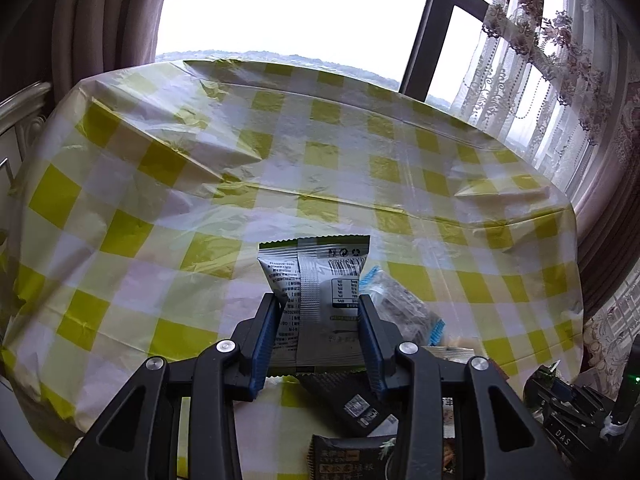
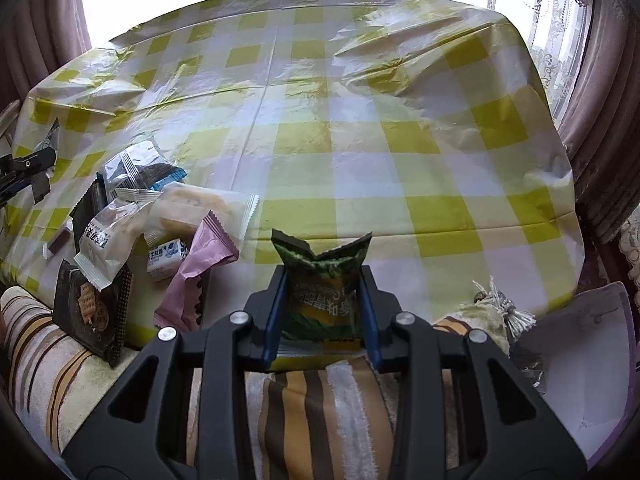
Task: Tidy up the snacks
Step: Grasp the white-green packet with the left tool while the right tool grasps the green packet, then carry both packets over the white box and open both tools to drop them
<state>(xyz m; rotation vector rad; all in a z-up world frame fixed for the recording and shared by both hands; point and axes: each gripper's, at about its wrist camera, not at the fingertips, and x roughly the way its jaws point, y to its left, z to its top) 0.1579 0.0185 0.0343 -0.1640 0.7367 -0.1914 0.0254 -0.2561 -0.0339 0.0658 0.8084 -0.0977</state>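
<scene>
- Snacks lie in a loose pile [image 2: 152, 224] on the near left part of the worktop [image 2: 360, 152], which is covered with a yellow and white checked plastic cloth.
- The left gripper [image 1: 319, 312] holds a grey-white snack packet [image 1: 316, 284] between its jaws; the packet shows its back side with a barcode and small print, and it stands up above the cloth.
- Just to the right of this packet lies a clear packet with blue ends [image 1: 404, 308], and under the jaws is a dark packet [image 1: 352, 404] with a small label.
- The right gripper [image 2: 325, 300] holds a green snack bag [image 2: 324, 280] with yellow print; its jaws press the bag from both sides and the crumpled top edge of the bag points up.
- In the right wrist view the pile has a pink wrapper [image 2: 196, 276], a pale packet with a pastry [image 2: 200, 208], a white packet with dark writing [image 2: 106, 244], a small blue and white packet [image 2: 166, 258] and a black cracker packet [image 2: 90, 312] at the near edge.
- A striped towel [image 2: 320, 420] in brown, orange and white lies below the right gripper, in front of the worktop.
- At the right edge is a pale lilac shape [image 2: 580, 360], maybe a box or a lid; the view is too bent to tell.
- Behind the worktop there are a bright window [image 1: 300, 8] and lace curtains [image 1: 540, 60].
</scene>
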